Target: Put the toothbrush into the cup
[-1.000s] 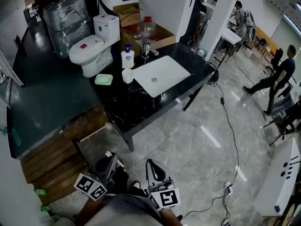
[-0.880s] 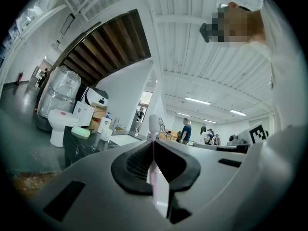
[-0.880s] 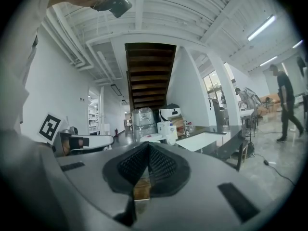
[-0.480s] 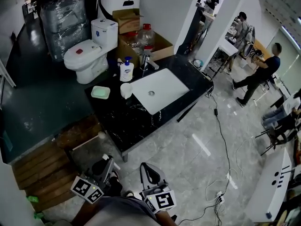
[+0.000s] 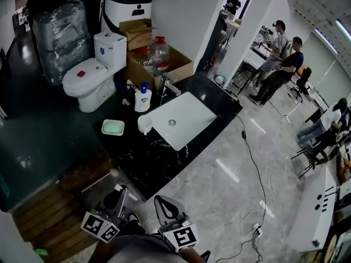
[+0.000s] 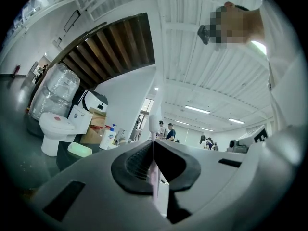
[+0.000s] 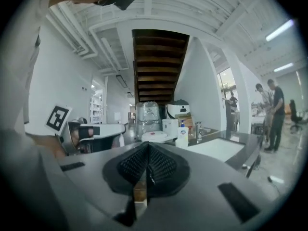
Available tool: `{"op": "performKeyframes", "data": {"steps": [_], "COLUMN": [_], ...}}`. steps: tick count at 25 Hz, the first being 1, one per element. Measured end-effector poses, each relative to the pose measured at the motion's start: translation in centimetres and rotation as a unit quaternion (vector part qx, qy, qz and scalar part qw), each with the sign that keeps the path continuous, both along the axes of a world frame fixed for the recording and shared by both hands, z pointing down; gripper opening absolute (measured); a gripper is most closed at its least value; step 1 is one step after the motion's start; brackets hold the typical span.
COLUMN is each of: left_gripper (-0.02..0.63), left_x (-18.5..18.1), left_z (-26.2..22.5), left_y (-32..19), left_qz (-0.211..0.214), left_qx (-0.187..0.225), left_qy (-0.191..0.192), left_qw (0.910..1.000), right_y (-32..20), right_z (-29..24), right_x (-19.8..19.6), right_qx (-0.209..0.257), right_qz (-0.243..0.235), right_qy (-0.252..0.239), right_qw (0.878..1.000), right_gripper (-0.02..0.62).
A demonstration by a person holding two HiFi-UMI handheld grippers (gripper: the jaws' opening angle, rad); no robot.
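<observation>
You've stepped closer to the worktop (image 5: 140,166) w/ left hand-held gripper (image 6: 153,150) clenched on the toothbrush (image 6: 153,125), right hand-held gripper (image 7: 147,163) closed & empty, cup (image 5: 145,124) well ahead, so keep approaching.

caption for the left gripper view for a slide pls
Left gripper shut on the toothbrush, with toilet and soap bottle behind at left.

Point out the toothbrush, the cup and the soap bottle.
toothbrush (image 6: 154,126): left gripper view, its head.
cup (image 5: 145,126): head view, its side wall.
soap bottle (image 5: 142,101): head view, its body.
</observation>
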State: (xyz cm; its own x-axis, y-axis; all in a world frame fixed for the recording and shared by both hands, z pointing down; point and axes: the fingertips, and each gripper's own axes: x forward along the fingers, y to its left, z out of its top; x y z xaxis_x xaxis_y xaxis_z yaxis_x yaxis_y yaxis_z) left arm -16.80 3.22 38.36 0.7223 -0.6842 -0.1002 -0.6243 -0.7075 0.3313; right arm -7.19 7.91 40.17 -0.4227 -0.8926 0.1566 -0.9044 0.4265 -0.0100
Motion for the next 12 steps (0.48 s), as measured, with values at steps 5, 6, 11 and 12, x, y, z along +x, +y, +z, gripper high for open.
{"op": "performKeyframes", "data": {"steps": [5, 6, 11, 12], "left_gripper": [0.018, 0.018, 0.018, 0.018], "left_x": [-0.5, -0.5, -0.5, -0.4], "left_z": [0.2, 0.1, -0.1, -0.2], "left_y": [-2.0, -2.4, -4.1, -4.5], "left_qz": [0.017, 0.021, 0.026, 0.025], "left_qx": [0.004, 0.005, 0.001, 0.0], "left_qy": [0.01, 0.011, 0.01, 0.01], "left_qw": [0.9998, 0.9997, 0.9996, 0.9996], "right_y": [-1.6, -1.9, -3.3, -3.6], "right_z": [1.2, 1.2, 1.8, 1.9], "right_x": [-3.5, -3.7, -3.1, -2.9], "right_qx": [-0.006, -0.007, -0.018, -0.021], "right_qz": [-0.018, -0.019, -0.007, -0.006], "right_qy": [0.003, -0.001, -0.003, -0.004], "right_qw": [1.0, 1.0, 1.0, 1.0], "right_gripper": [0.006, 0.006, 0.006, 0.006]}}
